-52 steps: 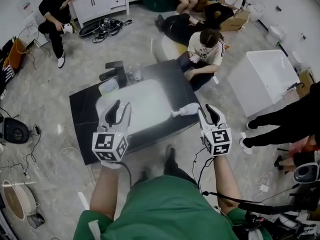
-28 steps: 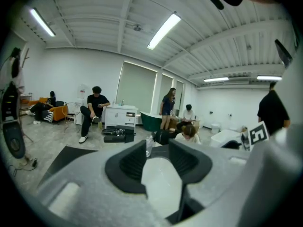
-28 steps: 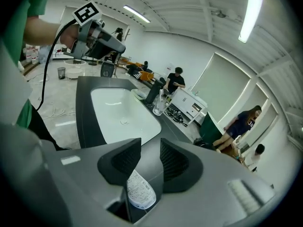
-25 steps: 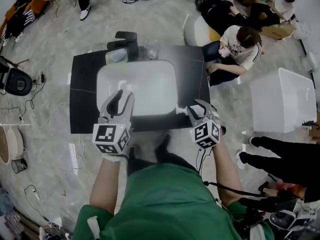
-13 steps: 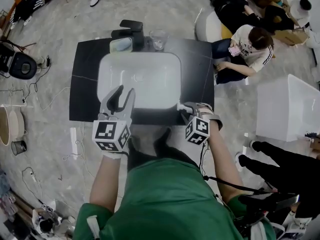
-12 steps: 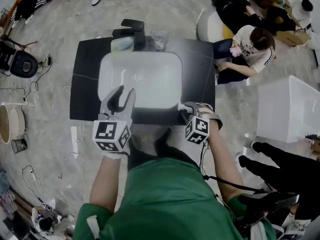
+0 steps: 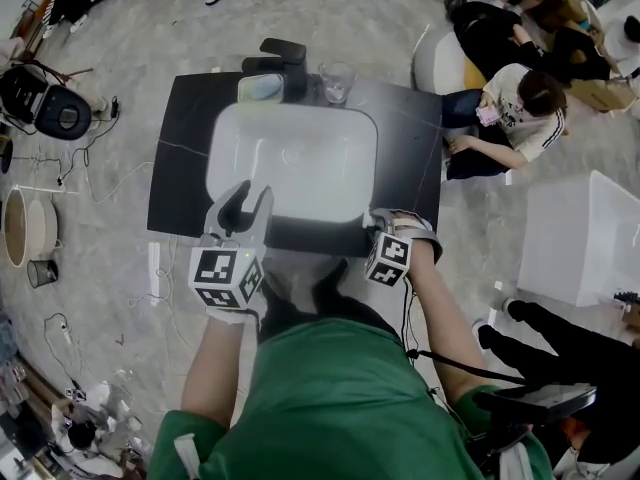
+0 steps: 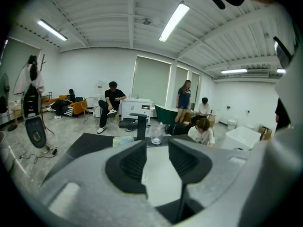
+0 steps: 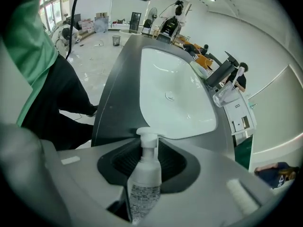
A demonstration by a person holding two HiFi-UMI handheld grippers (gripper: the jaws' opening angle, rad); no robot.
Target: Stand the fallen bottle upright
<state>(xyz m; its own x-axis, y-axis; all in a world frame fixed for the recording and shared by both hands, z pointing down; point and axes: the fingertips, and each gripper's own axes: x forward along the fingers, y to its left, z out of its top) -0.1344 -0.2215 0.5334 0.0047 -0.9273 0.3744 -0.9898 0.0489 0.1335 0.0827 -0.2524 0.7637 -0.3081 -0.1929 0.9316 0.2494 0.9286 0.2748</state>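
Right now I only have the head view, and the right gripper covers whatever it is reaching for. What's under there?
Observer: The right gripper view shows a pump bottle with a printed label, lying between the jaws of the right gripper.
Operator: Is it squeezed yet?
Observer: It seems not. The jaws have just been closing, but gaps show on both sides of the bottle's neck.
Operator: Which way does it point?
Observer: Its white pump head points away from the gripper, toward the white sink basin.
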